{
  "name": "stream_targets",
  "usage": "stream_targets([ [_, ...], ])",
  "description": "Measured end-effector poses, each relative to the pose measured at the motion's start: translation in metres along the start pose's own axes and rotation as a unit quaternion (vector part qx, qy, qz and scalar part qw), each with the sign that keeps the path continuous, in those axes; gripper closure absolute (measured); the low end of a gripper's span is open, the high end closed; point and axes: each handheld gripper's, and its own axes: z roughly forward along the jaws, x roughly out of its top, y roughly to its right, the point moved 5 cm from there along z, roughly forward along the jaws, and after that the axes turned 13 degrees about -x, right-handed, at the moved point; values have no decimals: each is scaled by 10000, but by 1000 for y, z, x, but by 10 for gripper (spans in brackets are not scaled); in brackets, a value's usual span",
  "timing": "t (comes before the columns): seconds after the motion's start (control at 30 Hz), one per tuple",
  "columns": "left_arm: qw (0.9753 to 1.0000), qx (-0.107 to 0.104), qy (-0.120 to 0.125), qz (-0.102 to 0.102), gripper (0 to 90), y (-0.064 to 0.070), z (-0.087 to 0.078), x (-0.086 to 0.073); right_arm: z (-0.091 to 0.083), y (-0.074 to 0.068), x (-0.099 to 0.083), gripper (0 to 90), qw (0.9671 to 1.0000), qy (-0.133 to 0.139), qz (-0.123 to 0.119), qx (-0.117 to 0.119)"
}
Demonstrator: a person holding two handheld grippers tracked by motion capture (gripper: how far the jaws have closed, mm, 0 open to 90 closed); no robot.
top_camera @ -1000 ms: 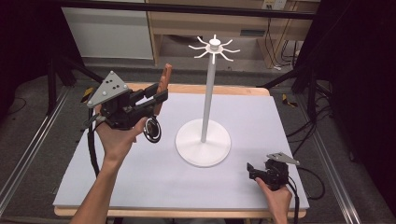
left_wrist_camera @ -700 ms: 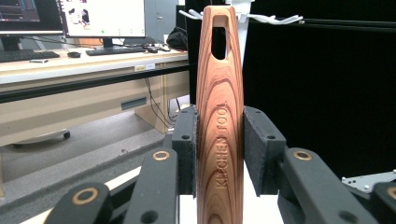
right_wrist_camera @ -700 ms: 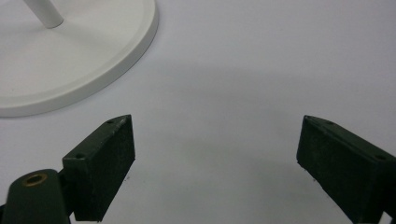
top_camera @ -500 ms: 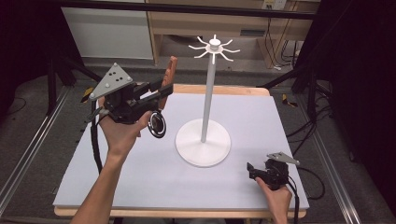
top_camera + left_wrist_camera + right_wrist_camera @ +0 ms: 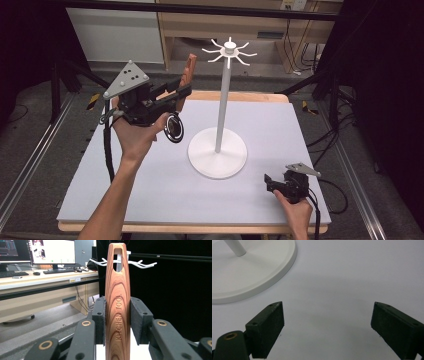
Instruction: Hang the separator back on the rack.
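Overhead, a wooden handle is clamped upright in the left tool, beside the white stand; the right tool is held open on the surface.

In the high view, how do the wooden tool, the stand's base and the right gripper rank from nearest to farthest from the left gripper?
1. Wooden tool: clamped in the left gripper, handle pointing up.
2. Stand's base: on the table's middle, to the right of and below that gripper in the picture.
3. Right gripper: at the table's near right corner, past the base.
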Motion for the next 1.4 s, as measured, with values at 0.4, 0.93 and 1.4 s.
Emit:
stream_targets([
  [0.4,10000,-30,-34,29,673,1,9,3,0,0,0,119,10000,-2,-9,-3],
  [0.93,9999,-2,-126,92,674,4,22,7,0,1,1,124,10000,19,-28,2],
  [1.4,9997,38,-217,84,673,2,32,4,0,1,1,126,10000,13,-27,-4],
])
